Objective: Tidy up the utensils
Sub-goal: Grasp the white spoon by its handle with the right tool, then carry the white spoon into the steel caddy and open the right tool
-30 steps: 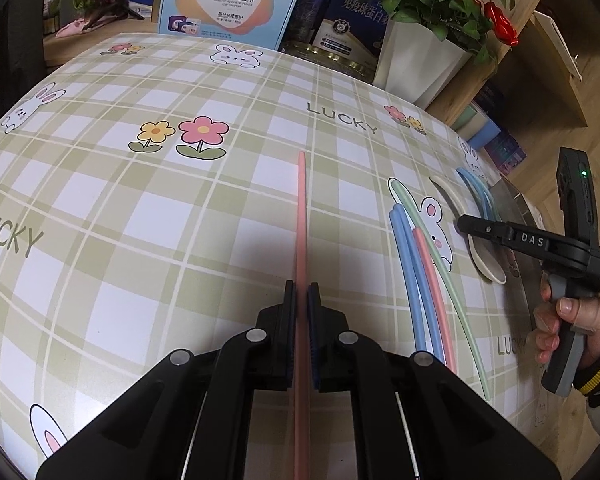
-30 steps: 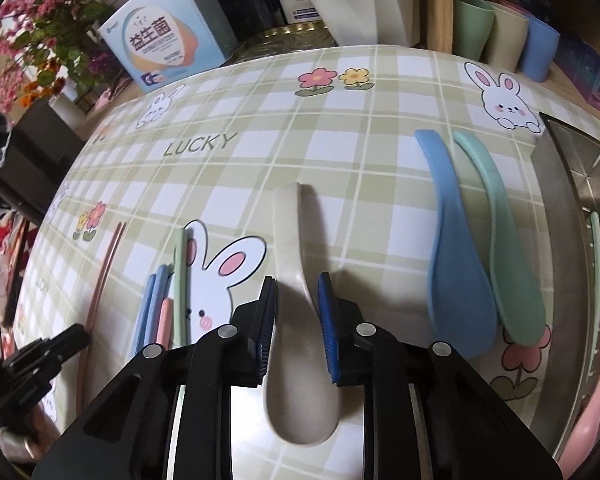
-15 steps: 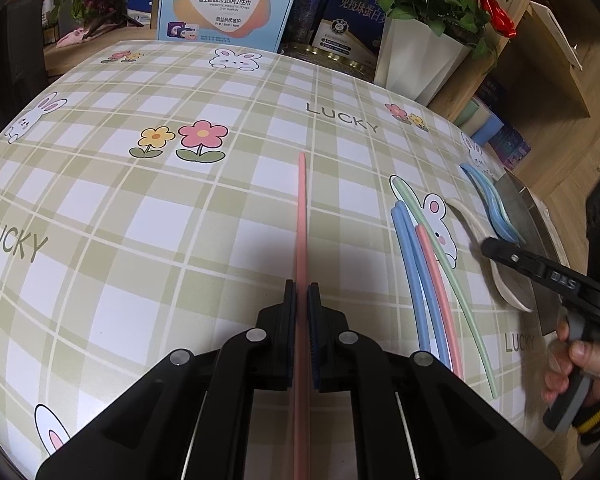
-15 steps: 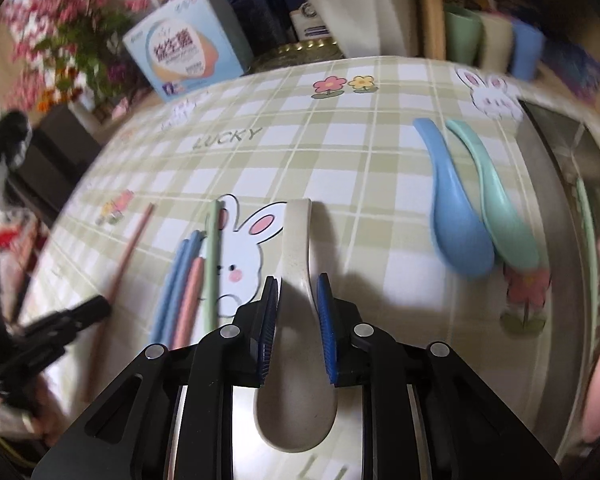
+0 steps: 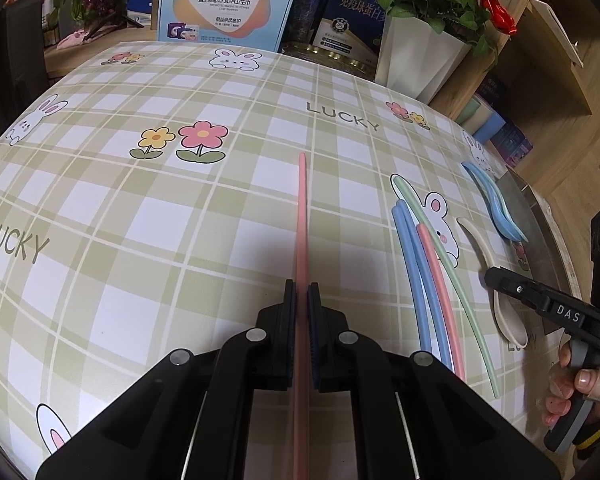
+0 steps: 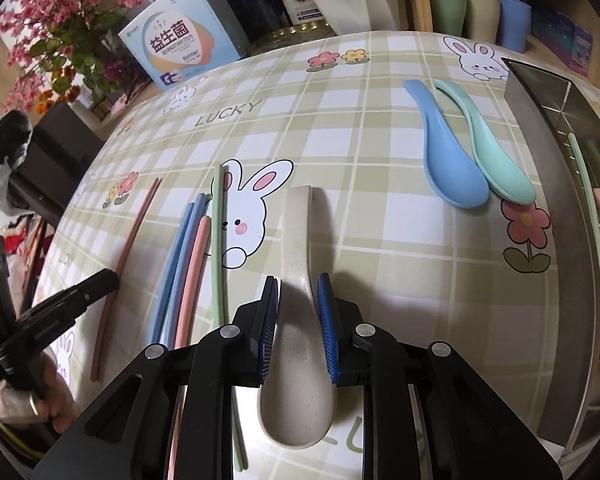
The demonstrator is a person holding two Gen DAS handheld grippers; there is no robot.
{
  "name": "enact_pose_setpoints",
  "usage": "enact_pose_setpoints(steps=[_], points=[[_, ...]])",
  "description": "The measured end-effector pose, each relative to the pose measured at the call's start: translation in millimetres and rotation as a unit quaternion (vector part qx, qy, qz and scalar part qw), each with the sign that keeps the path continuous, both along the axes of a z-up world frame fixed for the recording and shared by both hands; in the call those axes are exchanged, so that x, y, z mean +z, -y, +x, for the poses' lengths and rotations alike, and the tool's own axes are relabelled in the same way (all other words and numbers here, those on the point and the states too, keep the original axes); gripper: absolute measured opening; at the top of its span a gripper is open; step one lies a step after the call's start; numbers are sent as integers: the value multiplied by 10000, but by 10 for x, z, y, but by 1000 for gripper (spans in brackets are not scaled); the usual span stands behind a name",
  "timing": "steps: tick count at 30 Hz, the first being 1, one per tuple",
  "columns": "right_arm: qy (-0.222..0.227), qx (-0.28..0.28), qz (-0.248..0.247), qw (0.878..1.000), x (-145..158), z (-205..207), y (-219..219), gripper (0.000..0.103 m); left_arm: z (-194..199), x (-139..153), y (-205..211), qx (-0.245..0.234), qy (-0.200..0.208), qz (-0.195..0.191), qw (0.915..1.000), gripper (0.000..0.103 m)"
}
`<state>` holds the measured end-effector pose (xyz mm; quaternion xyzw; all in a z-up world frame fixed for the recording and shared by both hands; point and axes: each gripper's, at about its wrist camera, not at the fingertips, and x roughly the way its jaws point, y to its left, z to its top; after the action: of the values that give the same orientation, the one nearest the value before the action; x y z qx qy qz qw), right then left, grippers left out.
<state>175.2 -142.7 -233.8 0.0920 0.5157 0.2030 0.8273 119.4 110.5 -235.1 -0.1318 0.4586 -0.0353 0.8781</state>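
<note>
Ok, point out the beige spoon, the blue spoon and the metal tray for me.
beige spoon (image 6: 300, 232), right wrist view, on its handle ahead of the gripper.
blue spoon (image 6: 451, 168), right wrist view, on its bowl.
metal tray (image 6: 539, 120), right wrist view, on its near side wall.

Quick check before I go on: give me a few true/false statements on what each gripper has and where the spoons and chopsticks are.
1. The left gripper is shut on a pink chopstick. True.
2. The right gripper holds the blue spoon. False: its pads flank the beige spoon; the blue spoon lies apart on the tablecloth.
3. The blue and green spoon lie side by side. True.
4. The metal tray is empty. False: a green chopstick and something pink lie in it.
</note>
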Motion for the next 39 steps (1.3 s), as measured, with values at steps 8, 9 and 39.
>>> enact_pose_setpoints(steps=[8,9,39], points=[[-44,76,161,9998,12,37,-85,20,0,-2,2,-3,3,6,10000,8],[-28,109,158,9998,18,32,-95,18,-1,-3,3,-1,5,6,10000,8],[416,-845,-508,9943,327,173,1726,6,18,7,41,5,-40,227,9997,8]])
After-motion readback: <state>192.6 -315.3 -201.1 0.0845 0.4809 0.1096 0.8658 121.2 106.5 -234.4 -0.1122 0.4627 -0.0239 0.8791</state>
